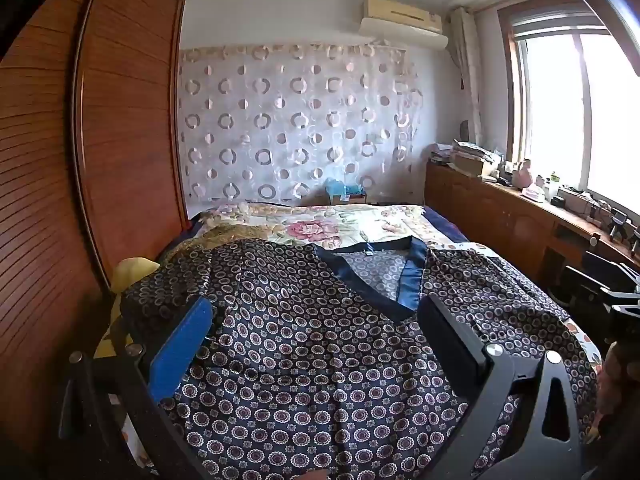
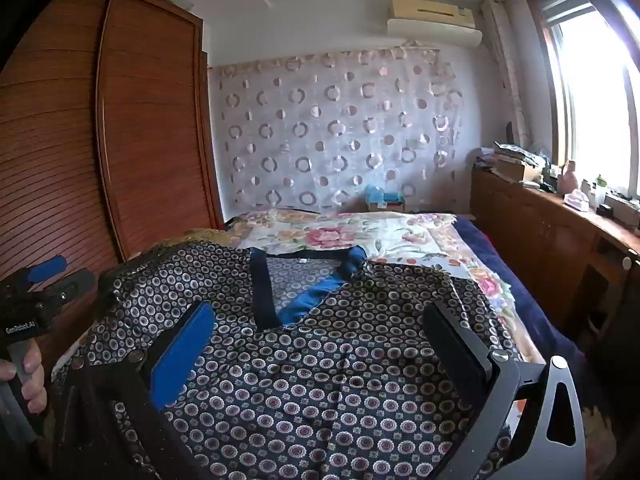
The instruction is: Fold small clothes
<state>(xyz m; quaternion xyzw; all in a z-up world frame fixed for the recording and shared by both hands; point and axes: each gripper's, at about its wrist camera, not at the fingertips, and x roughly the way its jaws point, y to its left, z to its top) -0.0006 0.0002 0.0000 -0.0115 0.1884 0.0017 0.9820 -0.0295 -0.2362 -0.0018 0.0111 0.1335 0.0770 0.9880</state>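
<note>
Left wrist view: left gripper [image 1: 316,316] hangs over the shirt [image 1: 320,360], jaws wide apart, nothing between the pads. The blue pad [image 1: 182,348] sits over the shirt's left part; the black finger [image 1: 452,332] sits just right of the V-neck [image 1: 376,276]. Whether the pads touch the cloth cannot be told.

Shirt lies spread flat on the bed [image 1: 340,224], front up, collar toward the far wall. Its left edge runs close to the bed's left side, with the wardrobe [image 1: 120,120] just beyond; little room there. Its right sleeve [image 1: 500,280] reaches toward the bed's right edge. Beyond the collar, a floral quilt [image 1: 320,228] lies bare to the headboard end.

Right wrist view: right gripper [image 2: 320,320] also stands wide apart over the shirt, empty, collar between and beyond its fingers. A hand [image 2: 32,376] holds the left gripper's handle at the far left. A dark blue strip of bedding [image 2: 520,300] separates the quilt from the cabinet [image 2: 540,232].
</note>
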